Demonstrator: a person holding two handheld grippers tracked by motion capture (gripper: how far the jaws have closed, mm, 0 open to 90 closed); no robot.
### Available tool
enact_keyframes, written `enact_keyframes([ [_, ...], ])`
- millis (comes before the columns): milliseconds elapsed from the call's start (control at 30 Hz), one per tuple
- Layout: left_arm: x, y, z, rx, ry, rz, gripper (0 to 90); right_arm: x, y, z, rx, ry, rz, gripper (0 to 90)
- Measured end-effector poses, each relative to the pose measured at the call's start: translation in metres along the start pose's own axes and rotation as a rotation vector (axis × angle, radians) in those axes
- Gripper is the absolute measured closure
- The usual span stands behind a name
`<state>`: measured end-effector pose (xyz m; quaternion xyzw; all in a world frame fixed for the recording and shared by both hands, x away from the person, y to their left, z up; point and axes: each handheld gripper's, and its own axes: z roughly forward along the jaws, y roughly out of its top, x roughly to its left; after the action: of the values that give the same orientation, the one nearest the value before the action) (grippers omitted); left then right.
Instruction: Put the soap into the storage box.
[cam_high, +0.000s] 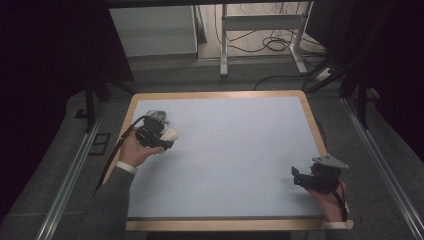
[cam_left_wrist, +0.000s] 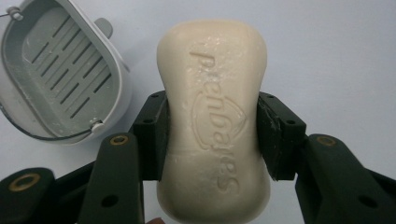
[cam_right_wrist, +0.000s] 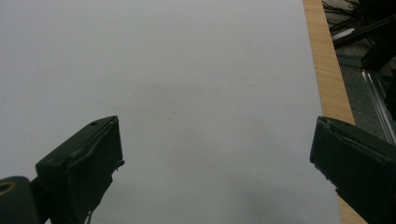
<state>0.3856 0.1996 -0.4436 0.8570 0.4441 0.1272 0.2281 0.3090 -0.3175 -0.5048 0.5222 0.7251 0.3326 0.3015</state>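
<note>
- While your left gripper clamps it from both sides, the soap, a cream bar with raised lettering, sits lengthwise between the two black jaws, pinched at its narrow waist.
- In the high view the soap is at the left of the table, near the far left corner of the pale blue mat, with your left gripper around it. Whether the bar is lifted or resting on the mat cannot be told.
- Just beside the soap, to its upper left in the left gripper view, lies the dish: a white oval shell with a grey slotted tray inside. It holds no soap. Soap and dish are close but apart.
- In the high view the dish lies just beyond your left hand.
- As a judgement: the grasp is done. If the work is to put the soap into the dish, that step is left; if it was to take it out, the bar has yet to be set down.
- Your right gripper has its jaws spread wide, holding nothing, above bare mat.
- In the high view your right gripper is near the table's right front corner, well apart from soap and dish.
</note>
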Motion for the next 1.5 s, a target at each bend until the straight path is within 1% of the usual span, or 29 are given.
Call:
enact_keyframes([
  [167,0.005,0.002,-0.001,-0.005,0.002,-0.021,49.6,0.000,0.000,0.000,0.001,0.000,-0.001,2.1],
  [467,0.011,0.005,-0.003,-0.009,0.006,-0.027,49.6,0.000,0.000,0.000,0.001,0.000,-0.001,2.1],
  [800,0.024,0.006,-0.003,-0.002,0.013,-0.053,49.6,0.000,0.000,0.001,0.004,-0.001,-0.002,2.2],
  [1033,0.029,0.007,0.000,0.001,0.017,-0.069,49.6,0.000,0.000,0.001,0.005,-0.001,-0.001,2.2],
  [1167,0.034,0.010,0.003,0.003,0.030,-0.075,49.6,-0.001,0.000,0.001,0.005,-0.004,0.000,2.1],
  [1467,0.041,0.016,0.005,0.006,0.041,-0.094,49.6,-0.001,0.000,0.001,0.007,-0.004,0.002,2.2],
  [1500,0.043,0.017,0.006,0.008,0.047,-0.099,49.6,-0.001,0.000,0.001,0.005,-0.004,0.004,2.1],
])
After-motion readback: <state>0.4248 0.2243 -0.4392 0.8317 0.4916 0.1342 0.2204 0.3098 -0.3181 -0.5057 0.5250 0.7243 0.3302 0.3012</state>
